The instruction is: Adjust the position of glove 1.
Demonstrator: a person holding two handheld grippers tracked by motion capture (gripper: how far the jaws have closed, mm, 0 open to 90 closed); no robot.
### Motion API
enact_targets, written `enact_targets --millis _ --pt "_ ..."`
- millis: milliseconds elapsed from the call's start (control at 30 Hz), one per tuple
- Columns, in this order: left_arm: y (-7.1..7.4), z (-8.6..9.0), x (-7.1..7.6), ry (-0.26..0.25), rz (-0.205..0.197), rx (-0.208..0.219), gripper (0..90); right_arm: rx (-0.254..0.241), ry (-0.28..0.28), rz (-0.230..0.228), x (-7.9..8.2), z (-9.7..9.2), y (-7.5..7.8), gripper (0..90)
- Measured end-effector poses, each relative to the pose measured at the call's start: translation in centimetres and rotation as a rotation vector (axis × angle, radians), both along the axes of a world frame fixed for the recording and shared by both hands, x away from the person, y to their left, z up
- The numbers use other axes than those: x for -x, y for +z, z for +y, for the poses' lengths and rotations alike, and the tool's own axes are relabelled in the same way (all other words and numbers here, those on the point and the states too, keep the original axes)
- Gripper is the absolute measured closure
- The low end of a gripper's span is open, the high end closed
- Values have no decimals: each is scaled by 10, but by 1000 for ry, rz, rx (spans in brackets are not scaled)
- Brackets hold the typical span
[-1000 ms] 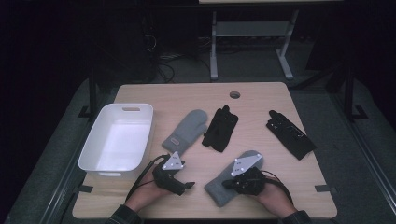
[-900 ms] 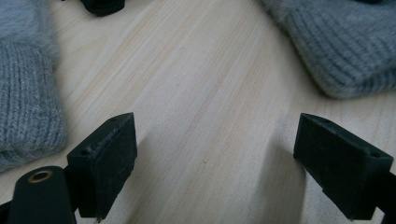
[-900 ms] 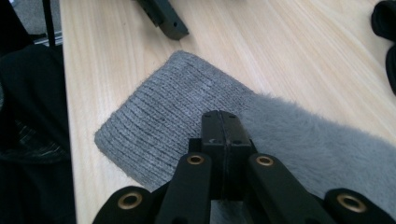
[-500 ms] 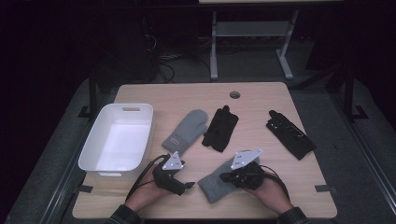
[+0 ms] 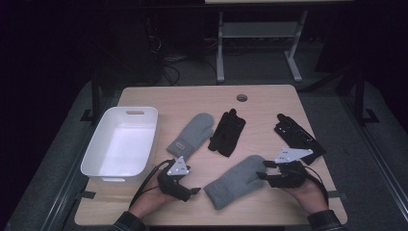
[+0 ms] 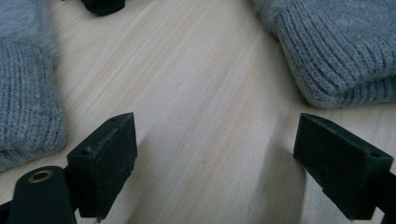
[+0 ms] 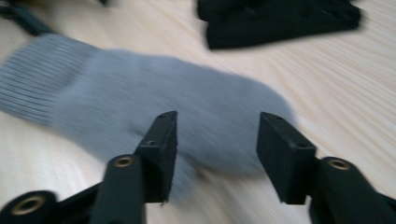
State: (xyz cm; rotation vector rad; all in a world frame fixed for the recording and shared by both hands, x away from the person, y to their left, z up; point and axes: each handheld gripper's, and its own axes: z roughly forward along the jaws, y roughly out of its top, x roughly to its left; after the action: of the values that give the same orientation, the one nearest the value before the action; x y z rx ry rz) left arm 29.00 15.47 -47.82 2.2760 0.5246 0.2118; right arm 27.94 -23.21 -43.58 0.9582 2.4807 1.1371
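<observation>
Right gripper (image 5: 262,169) sits at the fingertip end of the near grey mitten (image 5: 235,180), which lies flat and slanted on the table (image 5: 269,103), cuff toward the person, between the two hands. Its jaws have just been opening and stand apart; in the right gripper view the mitten (image 7: 154,107) lies beyond and under the black pads (image 7: 163,140), nothing pinched, so I read this as a let-go after a drag. Left gripper (image 5: 195,191) is parked low near the mitten's cuff, jaws spread wide over bare wood, cuff ribbing (image 6: 336,56) just off one pad, cuff of the second grey mitten (image 6: 23,107) off the other. That second mitten (image 5: 191,136) lies up-table beside the white bin (image 5: 120,144), with one black glove (image 5: 227,132) next to it and another black glove (image 5: 296,135) at the right. Likely goal: pair the mittens or drop them in the bin. To do it well: clear the right gripper fully before any lift so the knit doesn't snag a pad; bring the left gripper onto the ribbed cuff, bite deep through both layers, not the fluffy edge; lift high enough that the limp body doesn't sweep the black glove; keep the trailing cable off the bin rim.
</observation>
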Motion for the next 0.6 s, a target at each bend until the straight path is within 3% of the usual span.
enact_targets --millis 300,433,600 --pt "0 0 0 -2 3 -9 125 10 -139 49 0 -47 -22 250" --pt "0 0 0 -2 2 -9 125 33 -173 47 -1 -53 -30 163" --pt "1 1 0 -6 3 -14 125 55 -186 34 -3 -52 -38 137"
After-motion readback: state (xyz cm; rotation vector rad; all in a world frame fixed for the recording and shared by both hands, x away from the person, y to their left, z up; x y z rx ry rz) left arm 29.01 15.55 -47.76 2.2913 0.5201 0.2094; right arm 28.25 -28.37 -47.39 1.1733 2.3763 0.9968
